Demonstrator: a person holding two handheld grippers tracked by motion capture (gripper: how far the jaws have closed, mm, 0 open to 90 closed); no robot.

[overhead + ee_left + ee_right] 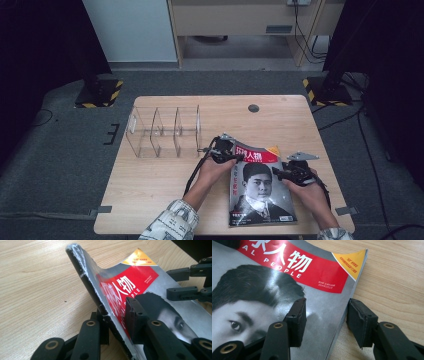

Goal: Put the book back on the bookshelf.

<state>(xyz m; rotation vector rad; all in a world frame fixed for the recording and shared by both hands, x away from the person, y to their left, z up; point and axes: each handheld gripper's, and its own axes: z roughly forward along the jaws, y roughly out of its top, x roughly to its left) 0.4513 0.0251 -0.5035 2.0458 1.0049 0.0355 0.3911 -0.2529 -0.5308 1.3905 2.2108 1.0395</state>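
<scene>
The glossy magazine with a red title band and a portrait on its grey cover [260,187] lies on the near right part of the light wooden table [150,185], and both grippers work on its far half. The biggest risk, in my judgement, is on the spine side. There the left gripper [117,315] pinches the spine edge, with one jaw under the magazine and the other pressing on the cover, so the jaws are narrow and hold the magazine. The spine is already lifted and curls upward, and its black edge looks worn and white. If this gripper pulls higher or twists, the cover can crease or tear along that edge, or the slippery paper can slide out of the pads.

The second risk is on the right edge. The right gripper [325,320] stands half open across this edge: one jaw rests over the cover near the portrait, the other is over the bare table just beside the pages. I cannot see that the pads press on the paper, so I do not count it as a grip. If it closes like this, it may only push the loose pages together and bend them.

The clear plastic rack with upright dividers [165,131] stands on the far left of the table, apart from the magazine.
</scene>
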